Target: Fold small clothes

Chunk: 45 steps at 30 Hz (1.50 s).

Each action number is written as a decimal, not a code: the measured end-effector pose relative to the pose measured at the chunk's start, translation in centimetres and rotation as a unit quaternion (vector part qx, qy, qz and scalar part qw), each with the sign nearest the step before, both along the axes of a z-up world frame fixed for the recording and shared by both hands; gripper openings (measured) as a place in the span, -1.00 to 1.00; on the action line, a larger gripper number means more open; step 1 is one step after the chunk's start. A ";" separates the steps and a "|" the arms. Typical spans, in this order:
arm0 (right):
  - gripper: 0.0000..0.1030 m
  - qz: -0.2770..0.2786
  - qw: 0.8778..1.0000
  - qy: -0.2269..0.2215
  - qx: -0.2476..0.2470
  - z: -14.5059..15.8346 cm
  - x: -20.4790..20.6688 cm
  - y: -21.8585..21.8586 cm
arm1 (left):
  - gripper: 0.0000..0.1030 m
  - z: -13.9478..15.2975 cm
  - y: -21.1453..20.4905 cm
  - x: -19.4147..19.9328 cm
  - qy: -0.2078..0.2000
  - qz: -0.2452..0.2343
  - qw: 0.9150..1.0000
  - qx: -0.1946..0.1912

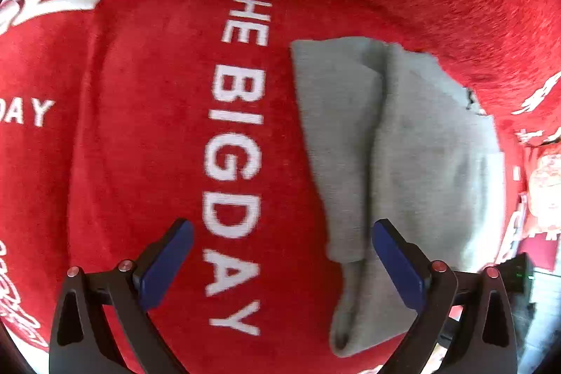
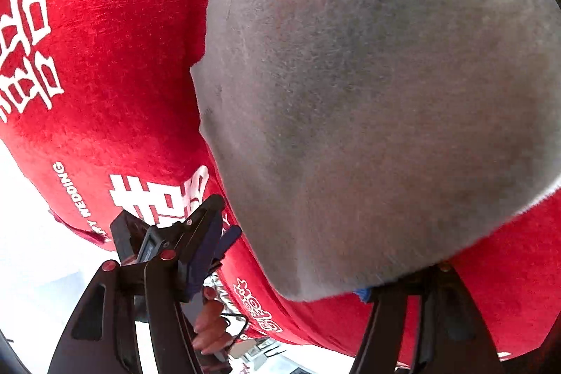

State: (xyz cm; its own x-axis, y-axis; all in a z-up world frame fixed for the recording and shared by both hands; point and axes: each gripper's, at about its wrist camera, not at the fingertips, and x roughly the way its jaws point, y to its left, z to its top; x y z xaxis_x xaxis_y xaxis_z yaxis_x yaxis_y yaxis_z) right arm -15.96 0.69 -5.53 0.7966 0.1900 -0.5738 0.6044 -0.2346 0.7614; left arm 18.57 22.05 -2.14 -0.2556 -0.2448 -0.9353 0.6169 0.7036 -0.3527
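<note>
Grey garment (image 1: 420, 146) lies half-folded at frame right on the red cloth (image 1: 140, 163); I see my left gripper (image 1: 282, 263) fingers wide and empty, the right gripper (image 2: 280, 279) fingers apart under draped fabric, grip unclear, so the fold may slip loose.

Our left gripper (image 1: 282, 255) points down with its blue pads (image 1: 168, 263) wide apart and nothing between them. Our right gripper (image 2: 280, 276) is partly hidden. A hand (image 2: 210, 321) grips below.

One grey garment (image 1: 420, 146) lies on one red printed cloth (image 1: 140, 146); two tongs.
</note>
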 end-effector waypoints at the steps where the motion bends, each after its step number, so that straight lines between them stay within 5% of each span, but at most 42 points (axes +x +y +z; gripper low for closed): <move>1: -0.88 0.000 1.000 0.005 0.002 0.0 0.2 -0.1 | 0.98 0.2 -0.7 -0.1 0.010 0.001 1.000 -0.008; 5: -0.84 -0.010 0.999 -0.032 -0.017 1.8 0.3 -0.8 | 0.98 0.0 -2.2 -1.0 0.064 -0.010 0.997 -0.037; 9: -0.84 -0.001 0.997 -0.068 -0.043 4.5 0.3 -1.8 | 0.98 -0.4 -4.8 -2.2 0.150 -0.004 0.985 -0.085; 13: -0.84 0.020 0.996 -0.076 -0.051 5.5 0.5 -2.5 | 0.98 -0.5 -8.5 -3.5 0.183 -0.010 0.977 -0.113; 17: -0.84 0.064 0.995 -0.060 -0.056 4.8 1.2 -2.1 | 0.92 0.2 -12.3 -5.9 0.147 -0.043 0.983 -0.097; 19: -0.84 0.086 0.994 -0.041 -0.049 4.0 1.3 -1.7 | 0.16 -0.2 -13.2 -6.9 0.122 -0.057 0.988 -0.071; 20: -0.79 0.103 0.994 -0.024 -0.040 3.5 1.4 -1.5 | 0.01 -0.8 -13.7 -7.4 0.108 -0.064 0.991 -0.047; 22: -0.67 0.141 0.990 0.008 -0.019 2.6 1.2 -1.3 | -0.06 -0.8 -13.8 -8.0 0.086 -0.070 0.993 -0.043; 25: 0.01 0.212 0.976 0.052 -0.020 3.3 0.3 -2.0 | -0.06 -0.3 -13.7 -8.5 0.058 -0.085 0.994 -0.036; 27: 0.12 0.232 0.970 0.053 -0.049 4.9 -0.5 -3.2 | -0.01 -0.6 -14.1 -8.7 0.055 -0.083 0.995 -0.028; 30: -0.01 0.230 0.961 0.082 -0.128 7.6 -1.7 -7.0 | -0.02 -0.4 -14.6 -9.0 0.041 -0.081 0.996 -0.022; 32: -0.94 0.227 0.953 0.110 -0.167 8.0 -1.6 -9.0 | -0.29 0.0 -14.5 -9.3 0.015 -0.089 0.996 -0.017; 33: -0.93 0.228 0.948 0.129 -0.182 7.7 -1.2 -10.1 | -0.47 0.3 -14.3 -9.4 0.014 -0.093 0.995 -0.022; 38: -1.00 0.280 0.927 0.173 -0.179 2.2 1.6 -11.5 | -0.52 2.5 -14.6 -9.9 -0.009 -0.082 0.996 -0.031; 42: -1.00 0.279 0.930 0.146 -0.190 2.6 1.2 -11.2 | -0.52 6.6 -16.3 -11.0 -0.002 -0.078 0.994 -0.079; 45: -0.97 0.261 0.945 0.112 -0.159 2.9 -0.5 -11.8 | -0.52 9.7 -18.9 -13.0 -0.013 -0.103 0.989 -0.101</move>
